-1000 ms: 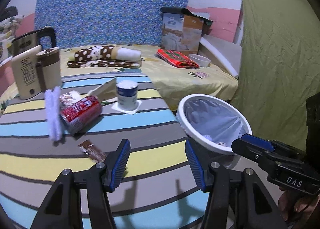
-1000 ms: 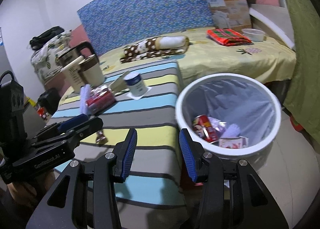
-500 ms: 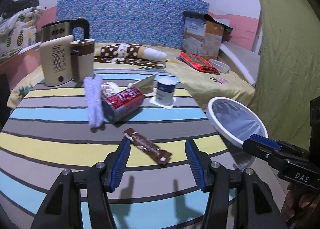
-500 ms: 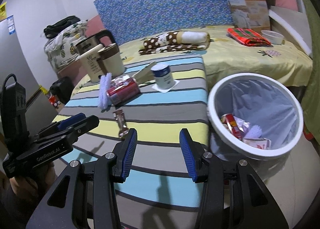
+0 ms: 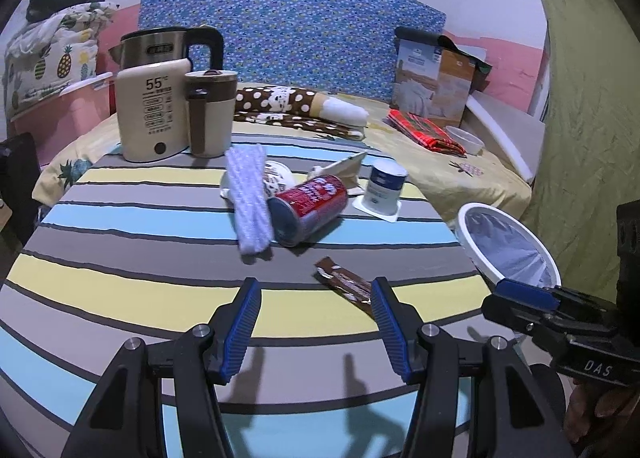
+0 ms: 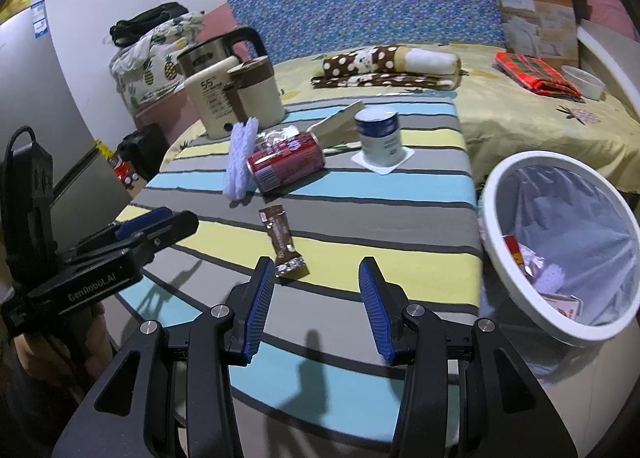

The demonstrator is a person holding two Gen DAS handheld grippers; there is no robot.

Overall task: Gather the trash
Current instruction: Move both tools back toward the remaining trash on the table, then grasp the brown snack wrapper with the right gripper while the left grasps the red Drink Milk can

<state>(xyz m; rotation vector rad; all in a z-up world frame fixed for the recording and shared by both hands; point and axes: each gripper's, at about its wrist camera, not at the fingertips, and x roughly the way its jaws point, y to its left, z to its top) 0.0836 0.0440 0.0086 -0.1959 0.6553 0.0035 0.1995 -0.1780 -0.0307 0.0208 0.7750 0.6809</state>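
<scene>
Right hand-held gripper [image 6: 316,290] agape, brown wrapper [image 6: 282,238] beside; lined bin [image 6: 492,193] right

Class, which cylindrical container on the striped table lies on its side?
The red can; the white cup beside it stands upright.

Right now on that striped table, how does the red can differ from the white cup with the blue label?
The red can lies on its side; the white cup stands upside down on its square lid. The can touches the pale fuzzy bundle; the cup stands apart, nearer the bed. The can is red with white print; the cup is white with a blue label. Both are roughly cylindrical and rest on the striped table, outside the bin.
</scene>
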